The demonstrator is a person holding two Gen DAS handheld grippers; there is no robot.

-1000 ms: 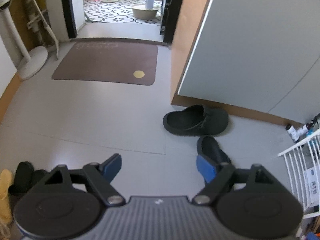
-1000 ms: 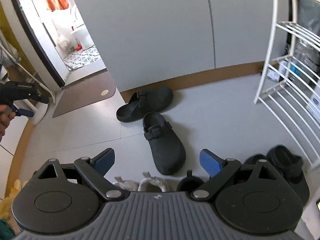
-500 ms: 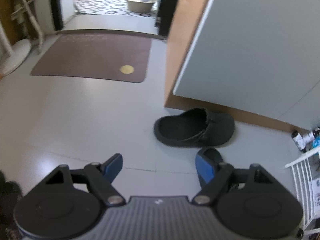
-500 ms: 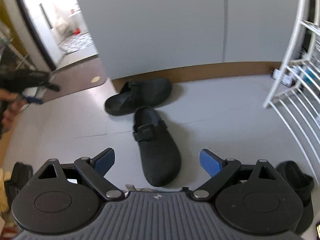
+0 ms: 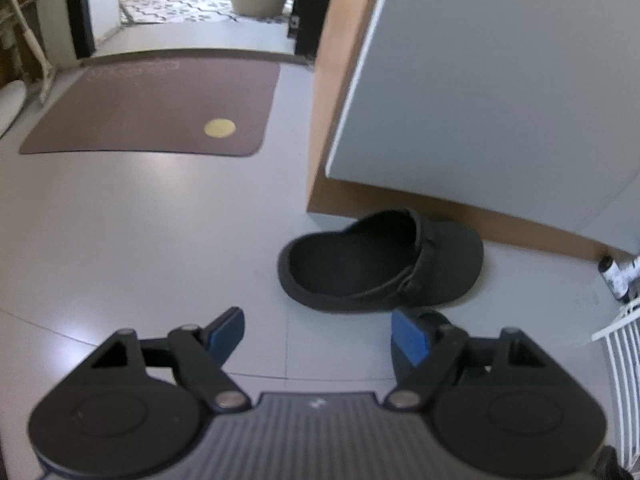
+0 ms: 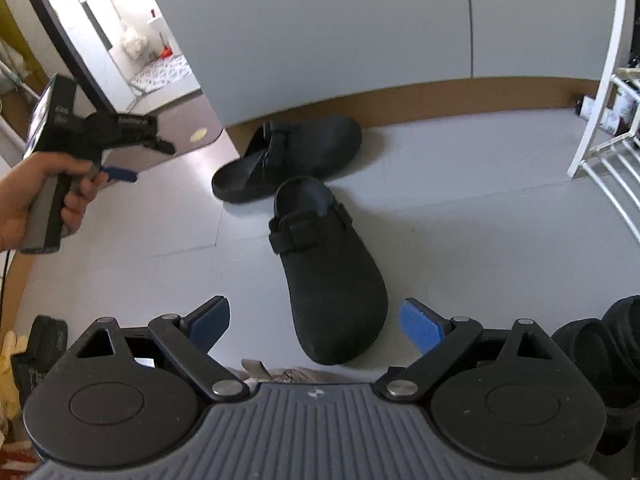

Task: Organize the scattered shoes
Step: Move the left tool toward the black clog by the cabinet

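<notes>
Two black clogs lie on the grey floor [image 6: 480, 220] by the cupboard [image 6: 340, 32]: the far clog [image 6: 296, 152] sits sideways along its brown base, the near clog [image 6: 332, 280] just in front, toe toward the right tongs [image 6: 316, 322]. Both tongs are released (nothing between the blue pads); the left tongs [image 5: 318, 330] hang above bare floor beside the far clog's heel, a hand [image 6: 44, 196] gripping their handle.
</notes>
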